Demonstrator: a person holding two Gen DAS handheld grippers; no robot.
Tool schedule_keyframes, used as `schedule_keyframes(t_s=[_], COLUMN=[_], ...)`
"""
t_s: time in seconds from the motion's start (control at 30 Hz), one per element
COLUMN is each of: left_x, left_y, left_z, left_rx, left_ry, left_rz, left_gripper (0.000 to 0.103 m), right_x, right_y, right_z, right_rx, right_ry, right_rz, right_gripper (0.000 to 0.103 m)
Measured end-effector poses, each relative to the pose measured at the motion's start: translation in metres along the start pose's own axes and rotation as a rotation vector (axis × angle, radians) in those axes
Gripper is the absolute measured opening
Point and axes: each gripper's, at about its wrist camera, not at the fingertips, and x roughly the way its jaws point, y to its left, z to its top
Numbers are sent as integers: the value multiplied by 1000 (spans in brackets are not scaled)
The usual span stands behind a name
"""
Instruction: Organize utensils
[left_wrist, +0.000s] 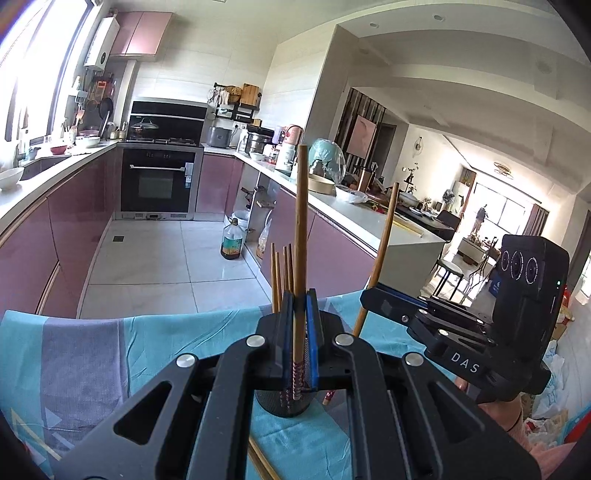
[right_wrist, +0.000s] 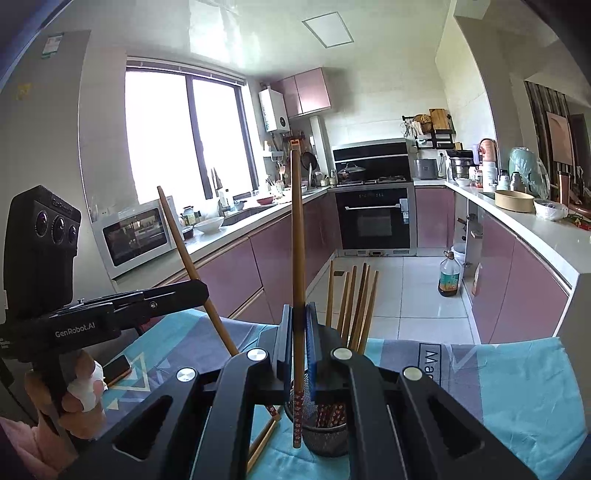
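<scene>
My left gripper (left_wrist: 300, 301) is shut on one brown chopstick (left_wrist: 300, 221), held upright with its patterned end low, just above a black mesh holder (left_wrist: 284, 406). Several chopsticks (left_wrist: 282, 269) stand in that holder. To the right, my right gripper (left_wrist: 366, 292) is shut on a second chopstick (left_wrist: 384, 240) that leans right. In the right wrist view my right gripper (right_wrist: 297, 312) grips its chopstick (right_wrist: 297, 240) upright over the holder (right_wrist: 327, 437), beside the standing chopsticks (right_wrist: 354, 302). My left gripper (right_wrist: 204, 290) holds its slanted chopstick (right_wrist: 184, 251) at the left.
A blue and grey cloth (left_wrist: 166, 350) covers the table. Loose chopsticks (right_wrist: 264, 439) lie on it next to the holder, and a phone (right_wrist: 117, 369) lies at the left. Beyond the table edge are tiled floor, pink cabinets and an oil bottle (left_wrist: 232, 240).
</scene>
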Motion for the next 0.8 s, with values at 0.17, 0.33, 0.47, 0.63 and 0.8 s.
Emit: schedule_keyframes(t_s=[0.17,0.33,0.47,0.63,0.8], left_x=[5,14,23,34,40], left_y=[-2,-9,-13,-13,-11], left_z=[4,1,-3,-3,-3], left_rx=[16,41,56,53,58], left_ry=[-9,0,22,54,77], left_rz=[11,38,61,68,70], left_gripper=[8,8,8,8,7], right_x=[5,13,18,23,32], right_y=[-3,-8,-13,-16,-17], right_z=[5,6,5,6,6], right_rx=[3,20,42,58,68], right_ry=[-13,-21,-26,-30,-22], right_rz=[-12,-26,-32,-39,-46], right_gripper=[5,6,6,6,6])
